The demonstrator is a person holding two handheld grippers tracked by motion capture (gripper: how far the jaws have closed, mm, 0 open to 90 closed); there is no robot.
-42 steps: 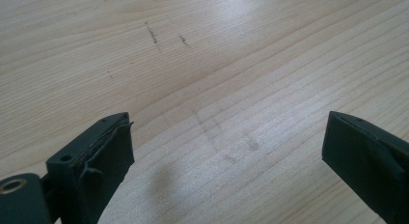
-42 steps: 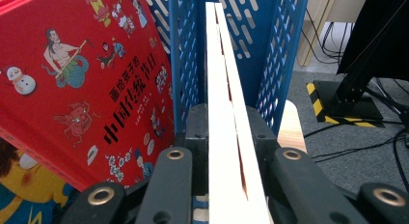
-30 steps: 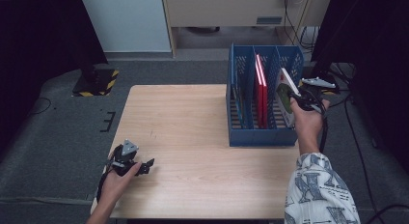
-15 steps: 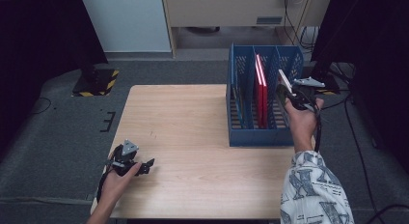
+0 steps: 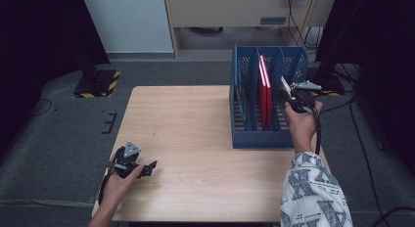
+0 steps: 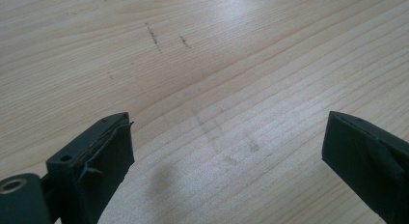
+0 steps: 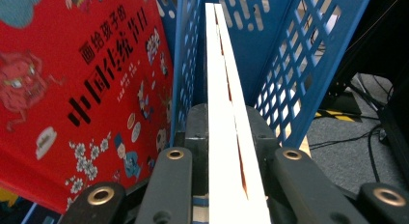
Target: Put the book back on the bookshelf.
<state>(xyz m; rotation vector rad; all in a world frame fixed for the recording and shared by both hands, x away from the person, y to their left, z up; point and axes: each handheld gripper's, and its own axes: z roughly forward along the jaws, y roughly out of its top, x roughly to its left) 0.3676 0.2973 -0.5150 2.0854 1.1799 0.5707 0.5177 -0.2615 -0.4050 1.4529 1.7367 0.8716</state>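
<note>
Item: thin white book (image 7: 226,137), clenched in right tongs (image 5: 292,92) over blue rack (image 5: 244,134), frame right; divider may be struck if tilted. Left tongs (image 5: 147,168) released on tabletop (image 5: 195,119)

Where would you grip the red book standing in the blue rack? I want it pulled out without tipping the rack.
Take the red book by its top edge, from straight above: it stands upright in a narrow slot of the blue rack, whose dividers likely block its faces lower down, so only that edge seems free.
</note>
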